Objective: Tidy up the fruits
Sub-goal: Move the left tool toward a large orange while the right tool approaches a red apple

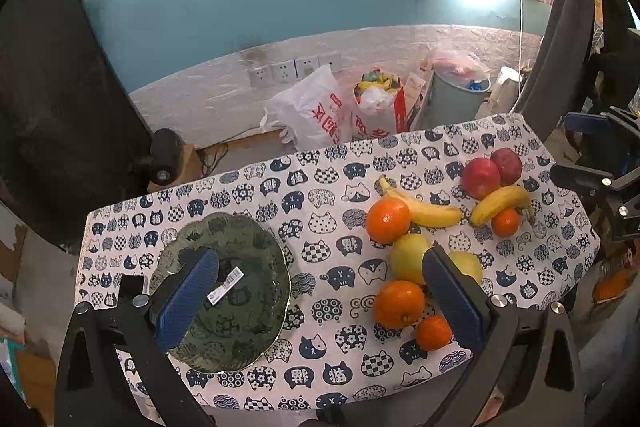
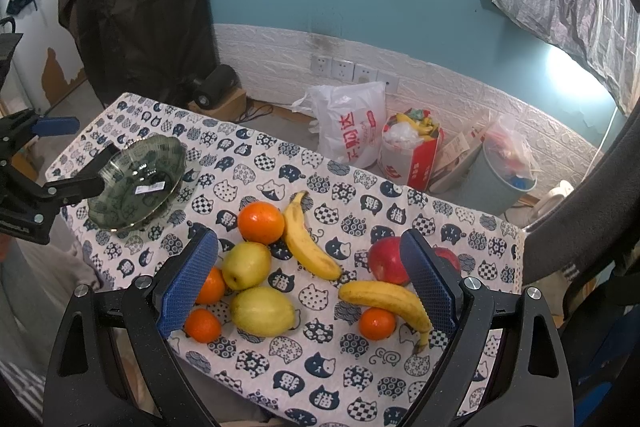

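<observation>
Both the left gripper [image 1: 320, 291] and right gripper [image 2: 310, 283] hover with fingers spread wide, holding nothing, above the table [image 2: 360, 379], fruits [image 2: 260, 311] clustered toward its right end, green bowl [image 1: 248, 347] near its left edge.

Right tool [image 2: 308, 277] spread wide, empty, above fruit on cat-print surface [image 2: 360, 371]. Between fingers: two pears [image 2: 262, 311], bananas [image 2: 310, 245], oranges [image 2: 261, 222]. Red apple [image 2: 386, 265] at right finger. Left tool [image 2: 76, 151] spread wide at green glass bowl [image 2: 138, 187], far left.
</observation>
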The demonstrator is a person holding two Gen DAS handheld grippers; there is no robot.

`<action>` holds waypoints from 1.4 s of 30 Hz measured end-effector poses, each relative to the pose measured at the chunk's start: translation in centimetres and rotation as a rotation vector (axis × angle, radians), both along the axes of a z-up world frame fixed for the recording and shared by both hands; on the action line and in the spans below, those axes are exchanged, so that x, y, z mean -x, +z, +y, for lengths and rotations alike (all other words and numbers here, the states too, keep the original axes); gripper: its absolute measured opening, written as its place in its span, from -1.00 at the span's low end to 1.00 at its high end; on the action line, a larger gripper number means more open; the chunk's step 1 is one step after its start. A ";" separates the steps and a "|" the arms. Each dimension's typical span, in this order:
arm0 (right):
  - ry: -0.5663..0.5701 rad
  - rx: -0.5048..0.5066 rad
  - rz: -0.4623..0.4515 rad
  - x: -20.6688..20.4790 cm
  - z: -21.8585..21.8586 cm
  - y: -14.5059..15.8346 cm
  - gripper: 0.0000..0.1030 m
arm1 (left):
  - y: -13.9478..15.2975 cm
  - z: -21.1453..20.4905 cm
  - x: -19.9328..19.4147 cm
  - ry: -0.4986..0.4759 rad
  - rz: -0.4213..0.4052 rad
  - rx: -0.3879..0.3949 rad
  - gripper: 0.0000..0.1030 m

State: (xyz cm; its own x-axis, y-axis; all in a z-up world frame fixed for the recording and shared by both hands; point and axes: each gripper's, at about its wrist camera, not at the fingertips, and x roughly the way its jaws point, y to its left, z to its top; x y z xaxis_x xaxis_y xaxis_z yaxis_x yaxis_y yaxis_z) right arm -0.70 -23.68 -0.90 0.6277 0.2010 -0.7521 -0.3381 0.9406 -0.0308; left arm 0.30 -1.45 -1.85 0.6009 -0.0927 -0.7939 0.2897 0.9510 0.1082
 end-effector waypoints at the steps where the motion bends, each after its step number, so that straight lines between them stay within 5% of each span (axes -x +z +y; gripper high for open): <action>1: 0.000 0.001 0.001 0.0 0.0 0.0 0.76 | -0.2 -0.2 -0.1 -0.002 0.005 -0.006 1.00; 15: -0.036 0.029 0.038 -1.5 -2.1 -0.8 0.76 | -5.1 -2.8 -1.8 -0.040 0.144 -0.033 1.00; 35: -0.162 0.059 0.242 -3.3 -8.5 -9.5 0.76 | -13.8 -5.6 -3.2 -0.074 0.360 -0.066 1.00; 42: -0.183 0.040 0.267 -3.9 -9.4 -10.3 0.76 | -16.7 -5.9 -3.5 -0.078 0.421 -0.091 1.00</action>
State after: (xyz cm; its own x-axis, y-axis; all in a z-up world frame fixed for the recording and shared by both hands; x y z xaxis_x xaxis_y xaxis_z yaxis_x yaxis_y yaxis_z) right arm 3.18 -33.11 -11.19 0.4301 0.0700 -0.9001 -0.1644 0.9864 -0.0018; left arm 3.83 -7.35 -18.53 0.2173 -0.0433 -0.9751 0.3974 0.9164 0.0478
